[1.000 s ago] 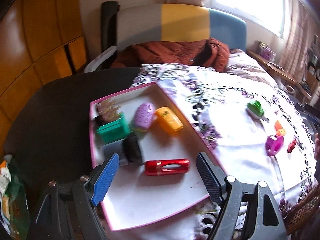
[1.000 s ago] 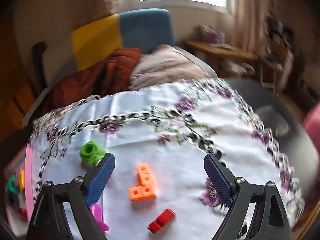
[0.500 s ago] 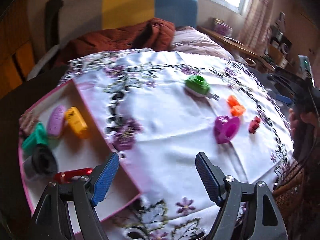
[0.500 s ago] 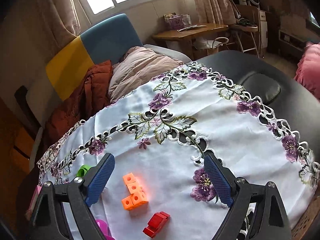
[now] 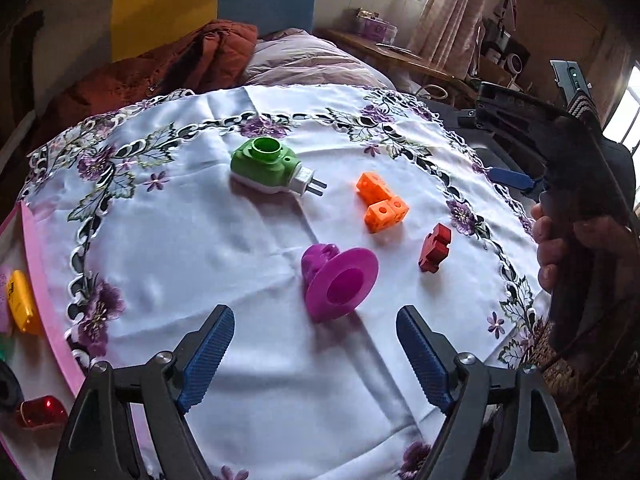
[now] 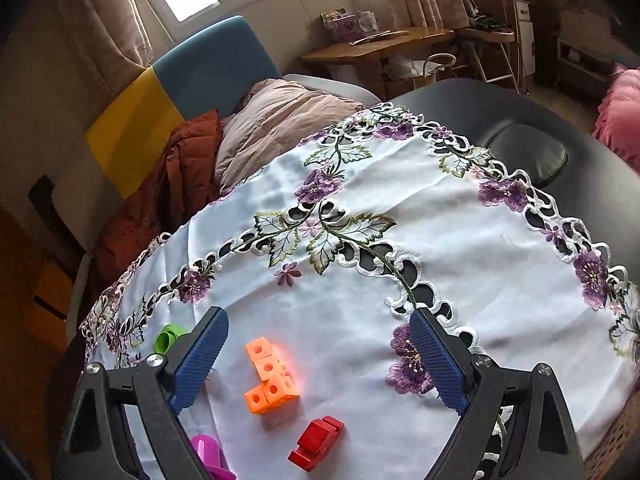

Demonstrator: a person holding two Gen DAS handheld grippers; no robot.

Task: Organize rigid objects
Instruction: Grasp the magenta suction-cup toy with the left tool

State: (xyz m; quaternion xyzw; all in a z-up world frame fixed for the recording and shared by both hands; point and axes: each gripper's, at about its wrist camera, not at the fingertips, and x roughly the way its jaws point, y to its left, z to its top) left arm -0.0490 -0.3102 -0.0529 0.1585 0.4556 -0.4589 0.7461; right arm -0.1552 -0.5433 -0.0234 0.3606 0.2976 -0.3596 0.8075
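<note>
At far left, pink tray (image 5: 44,296) holds yellow case (image 5: 22,302), red cylinder (image 5: 42,412)

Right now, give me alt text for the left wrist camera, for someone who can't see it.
The open left gripper hovers over a white floral-embroidered tablecloth, aimed at a magenta plastic funnel-shaped piece lying on its side. Beyond lie a green plug-in device, orange linked cubes and a red block; a pink-rimmed tray sits at left.
</note>
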